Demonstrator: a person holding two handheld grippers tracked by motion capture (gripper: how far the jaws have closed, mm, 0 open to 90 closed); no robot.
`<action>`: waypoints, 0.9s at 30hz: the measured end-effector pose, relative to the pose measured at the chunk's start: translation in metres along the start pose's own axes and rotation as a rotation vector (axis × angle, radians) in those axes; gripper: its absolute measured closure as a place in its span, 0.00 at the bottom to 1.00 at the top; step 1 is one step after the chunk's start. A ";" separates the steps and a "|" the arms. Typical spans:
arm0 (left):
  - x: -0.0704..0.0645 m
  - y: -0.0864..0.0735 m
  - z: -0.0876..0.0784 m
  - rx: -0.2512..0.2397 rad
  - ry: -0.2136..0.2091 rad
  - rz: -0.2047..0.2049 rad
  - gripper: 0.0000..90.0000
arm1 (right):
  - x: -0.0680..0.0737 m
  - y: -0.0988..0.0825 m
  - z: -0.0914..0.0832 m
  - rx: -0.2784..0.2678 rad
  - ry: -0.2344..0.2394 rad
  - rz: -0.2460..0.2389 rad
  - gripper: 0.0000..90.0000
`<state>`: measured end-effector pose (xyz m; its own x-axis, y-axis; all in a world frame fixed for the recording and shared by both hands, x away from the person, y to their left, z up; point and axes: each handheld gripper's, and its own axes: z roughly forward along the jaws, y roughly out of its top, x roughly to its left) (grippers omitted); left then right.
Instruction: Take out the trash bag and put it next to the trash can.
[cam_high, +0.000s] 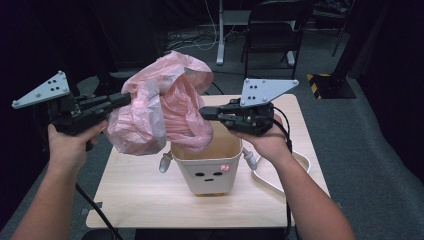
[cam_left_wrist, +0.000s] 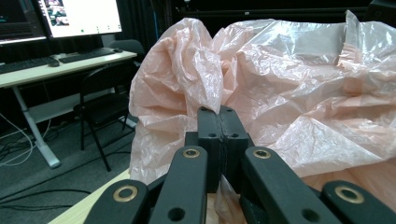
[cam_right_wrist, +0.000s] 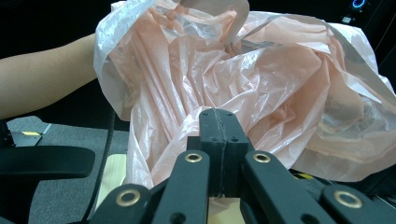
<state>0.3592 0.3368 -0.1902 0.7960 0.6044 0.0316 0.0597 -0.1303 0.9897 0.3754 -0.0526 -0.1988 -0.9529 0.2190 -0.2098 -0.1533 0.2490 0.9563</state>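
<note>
**Holding a pink bag over the bin**

Gripping from both sides, the left hand-held gripper (cam_high: 125, 100) and the right hand-held gripper (cam_high: 204, 113) are each clamped tight on the pink plastic bag (cam_high: 162, 107), which hangs bunched in the air just above the cream waste bin (cam_high: 212, 172) on the desk (cam_high: 135, 195).

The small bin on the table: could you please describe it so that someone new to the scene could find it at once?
Start at the light wooden table in the middle of the high view. On it, toward the near edge, stands the cream bin, open-topped, directly below the crumpled pink plastic bag held above it. It alone bears a little drawn face with a pink mark on its front.
</note>
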 end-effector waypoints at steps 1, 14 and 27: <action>0.001 0.000 -0.001 -0.001 0.004 0.001 1.00 | 0.000 0.001 0.001 -0.001 0.001 -0.002 1.00; -0.002 0.004 -0.019 -0.012 0.033 0.020 1.00 | 0.002 0.016 0.014 -0.030 0.030 -0.028 1.00; 0.002 0.002 -0.017 -0.024 0.043 -0.001 1.00 | 0.003 -0.010 0.037 0.084 0.084 0.017 0.84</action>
<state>0.3500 0.3511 -0.1855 0.7692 0.6381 0.0357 0.0457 -0.1106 0.9928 0.3837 -0.0193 -0.2168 -0.9743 0.1451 -0.1726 -0.1179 0.3247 0.9384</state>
